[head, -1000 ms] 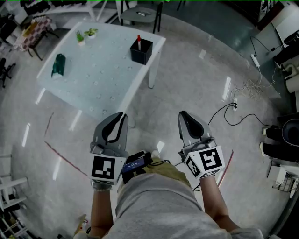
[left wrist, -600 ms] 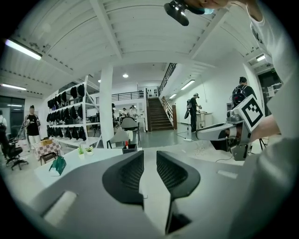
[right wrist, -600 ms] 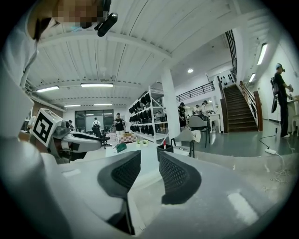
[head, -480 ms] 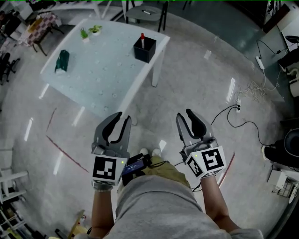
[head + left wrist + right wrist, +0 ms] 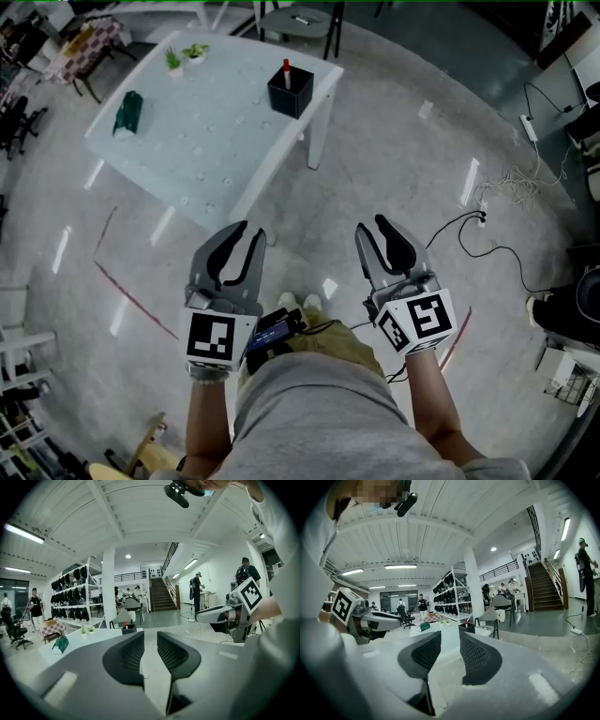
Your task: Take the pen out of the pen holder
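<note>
Head view: left tongs (image 5: pixel 251 232) and right tongs (image 5: pixel 371 226) (just opened) point forward, side by side, parted, empty.

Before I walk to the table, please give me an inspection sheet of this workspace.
Surface: white rectangular table, standing ahead, mostly bare.
Job's things: red-capped pen upright in black square pen holder, near table's corner.
Clutter: green object, two small potted plants on table.
Grippers: left gripper open, empty; right gripper jaws have just been opening, nothing between them.
Cables: black and white cables on floor, right side.
Surroundings: glossy grey floor, red floor line, grey chair beyond table.
</note>
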Motion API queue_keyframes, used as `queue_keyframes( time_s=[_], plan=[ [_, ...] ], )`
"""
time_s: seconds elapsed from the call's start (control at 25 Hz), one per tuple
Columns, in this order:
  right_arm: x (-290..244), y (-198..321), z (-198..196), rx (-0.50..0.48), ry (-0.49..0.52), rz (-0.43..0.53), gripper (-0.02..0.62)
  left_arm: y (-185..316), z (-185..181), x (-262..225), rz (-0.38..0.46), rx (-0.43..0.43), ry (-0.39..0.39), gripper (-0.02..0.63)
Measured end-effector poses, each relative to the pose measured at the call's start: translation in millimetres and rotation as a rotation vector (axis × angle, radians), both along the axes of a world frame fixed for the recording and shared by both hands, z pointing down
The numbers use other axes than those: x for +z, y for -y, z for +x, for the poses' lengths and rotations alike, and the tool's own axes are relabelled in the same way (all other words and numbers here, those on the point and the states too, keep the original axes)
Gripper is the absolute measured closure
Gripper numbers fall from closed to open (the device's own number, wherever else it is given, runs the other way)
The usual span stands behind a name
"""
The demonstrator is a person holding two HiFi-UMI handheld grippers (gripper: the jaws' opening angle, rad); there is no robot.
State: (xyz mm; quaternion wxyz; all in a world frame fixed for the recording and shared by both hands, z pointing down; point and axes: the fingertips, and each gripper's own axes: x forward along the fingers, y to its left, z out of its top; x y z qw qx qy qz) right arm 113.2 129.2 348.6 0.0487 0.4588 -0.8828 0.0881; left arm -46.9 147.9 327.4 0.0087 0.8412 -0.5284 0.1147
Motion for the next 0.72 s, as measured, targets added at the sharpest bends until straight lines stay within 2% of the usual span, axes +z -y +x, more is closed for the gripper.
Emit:
queue_keyframes(
  time_s=[0.32, 0.72],
  plan=[
    [6, -3, 6, -0.021, -0.008, -0.002, 0.463, -2, 9, 8, -0.007, 0.001, -0.005, 0.520],
    [11, 12, 11, -0.022, -0.015, -0.003, 0.463, 22, 19, 2, 0.025, 0.037, 0.006, 0.520]
  ],
)
